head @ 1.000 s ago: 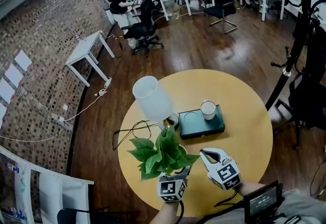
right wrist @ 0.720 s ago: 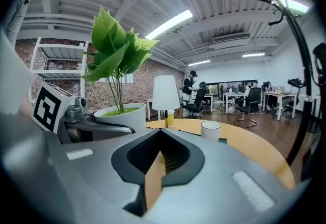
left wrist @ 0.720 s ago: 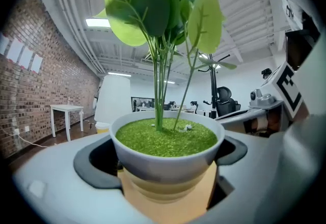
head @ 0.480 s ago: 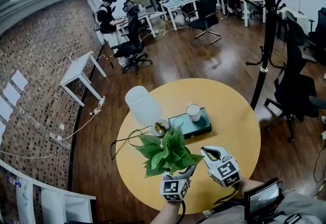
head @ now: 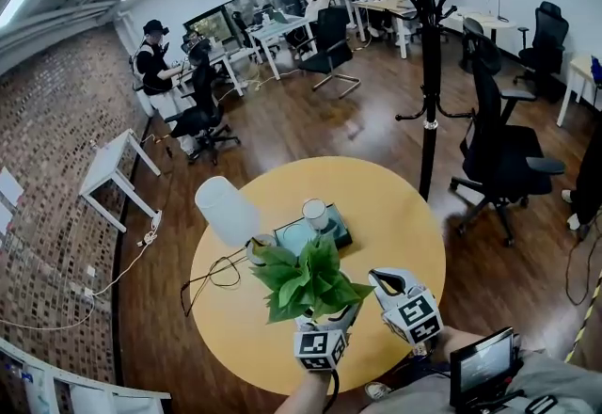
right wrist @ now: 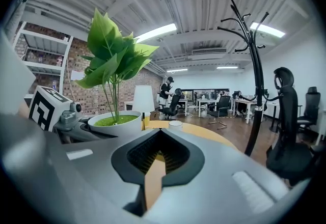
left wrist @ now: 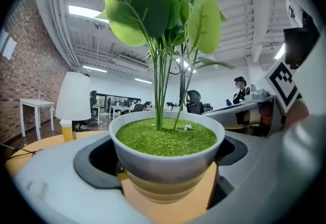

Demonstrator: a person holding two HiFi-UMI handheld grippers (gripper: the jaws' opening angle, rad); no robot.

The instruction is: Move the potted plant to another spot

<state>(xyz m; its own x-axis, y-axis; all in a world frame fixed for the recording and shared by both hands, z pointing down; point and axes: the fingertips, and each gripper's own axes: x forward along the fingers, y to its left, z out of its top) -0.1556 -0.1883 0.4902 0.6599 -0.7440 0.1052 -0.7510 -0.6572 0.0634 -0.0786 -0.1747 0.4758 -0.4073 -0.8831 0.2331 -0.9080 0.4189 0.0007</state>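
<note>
The potted plant (head: 307,278) was clamped by its white pot between the jaws of the left gripper (head: 325,326), over the 6 o'clock part of the round yellow table (head: 404,214). That gripper reached in from the near edge, pointing toward 12. The right gripper (head: 384,281), jaws together on nothing, hovered at the plant's 3 o'clock. A white lamp (head: 226,211) stood at its 11 o'clock.

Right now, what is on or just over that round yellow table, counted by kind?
Potted plant: 1
Lamp: 1
Tray: 1
Cup: 1
Cable: 1
Total: 5
</note>
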